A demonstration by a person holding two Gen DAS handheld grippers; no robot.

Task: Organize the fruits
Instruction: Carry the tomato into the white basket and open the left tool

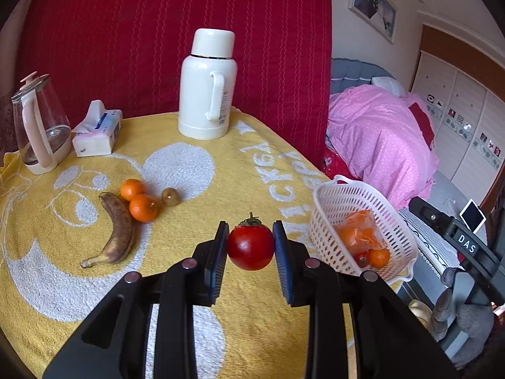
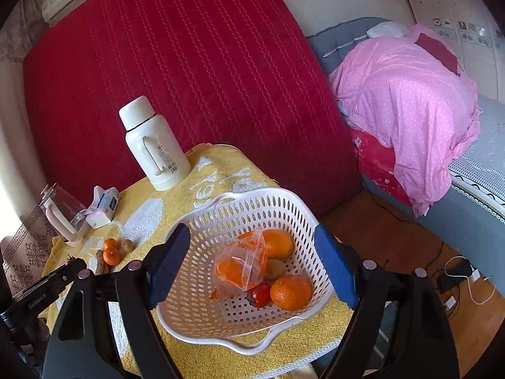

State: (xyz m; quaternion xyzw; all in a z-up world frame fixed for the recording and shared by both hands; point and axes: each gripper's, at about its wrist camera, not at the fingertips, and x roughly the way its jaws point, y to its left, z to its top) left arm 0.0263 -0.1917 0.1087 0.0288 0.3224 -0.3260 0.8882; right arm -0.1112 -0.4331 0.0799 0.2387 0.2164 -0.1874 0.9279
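Gripping a red tomato (image 1: 251, 246) between its blue pads (image 1: 217, 262), the left hand-held gripper (image 1: 251, 248) holds the fruit clear above a bench draped in a yellow-and-white towel (image 1: 252, 315). To its right, a white perforated basket (image 1: 347, 192) sits at the bench edge, tilted in the left wrist view, holding an orange plastic bag (image 2: 243, 265), two oranges (image 2: 290, 292), a small red fruit (image 2: 260, 293) and a brownish one partly hidden behind the bag. The right hand-held gripper (image 2: 252, 268) hangs over that basket with its jaws spread wide on either side of the rim, grasping nothing. Left of the tomato, a heavily browned banana (image 1: 115, 230) lies touching one of two tangerines (image 1: 143, 208), which touch each other, with a small brown fruit (image 1: 171, 195) just beside them. At the back of the bench stand a white thermos flask (image 1: 206, 85), a tissue pack (image 1: 96, 132) and a glass kettle (image 1: 41, 126) with a pink handle. A red quilted cover (image 1: 157, 31) forms the backdrop; a bed with a pink polka-dot duvet (image 2: 407, 101) lies beyond.
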